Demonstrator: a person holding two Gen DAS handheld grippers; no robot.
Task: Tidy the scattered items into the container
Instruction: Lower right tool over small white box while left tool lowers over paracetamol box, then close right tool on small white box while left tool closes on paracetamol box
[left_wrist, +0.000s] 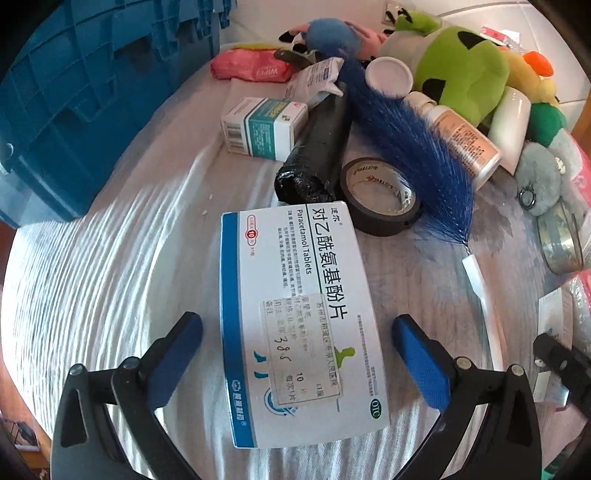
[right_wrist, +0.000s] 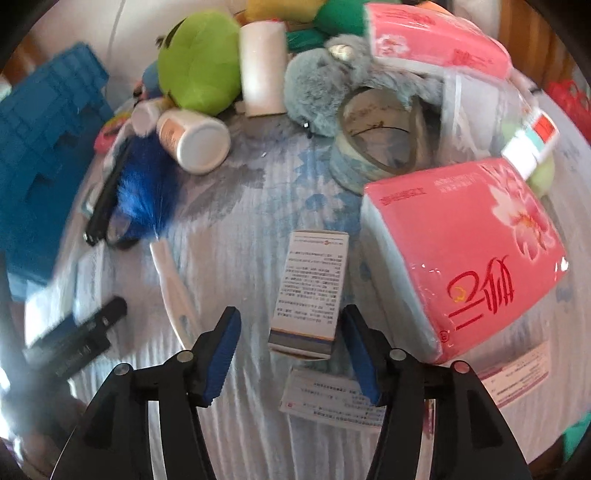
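Two grippers point steeply down at a pale, ribbed bedcover whose near left part lies bare, while clutter crowds the far and right sides. At the far left edge stands the blue plastic crate, its ribbed wall just beside the cloth. The left gripper holds its blue-padded jaws wide, one on each side of a flat white and blue medicine box printed "Paracetamol Tablets" and "OTC", with a pasted label bearing handwritten figures; neither pad touches it. Just beyond the box lie a roll of black tape, a black wrapped cylinder, a long blue feather duster with a white handle, and a small white and teal carton. A green plush toy and a white bottle with a peach label sit farther off. The right gripper has its jaws partly apart around a small white carton with fine print and a dark band; the right pad lies at the carton's edge, though whether it touches cannot be told, and a gap shows on the left. Close on its right a pink tissue pack with a flower print and red brush lettering hems it in; a grey fluffy toy and a clear tape roll lie beyond.
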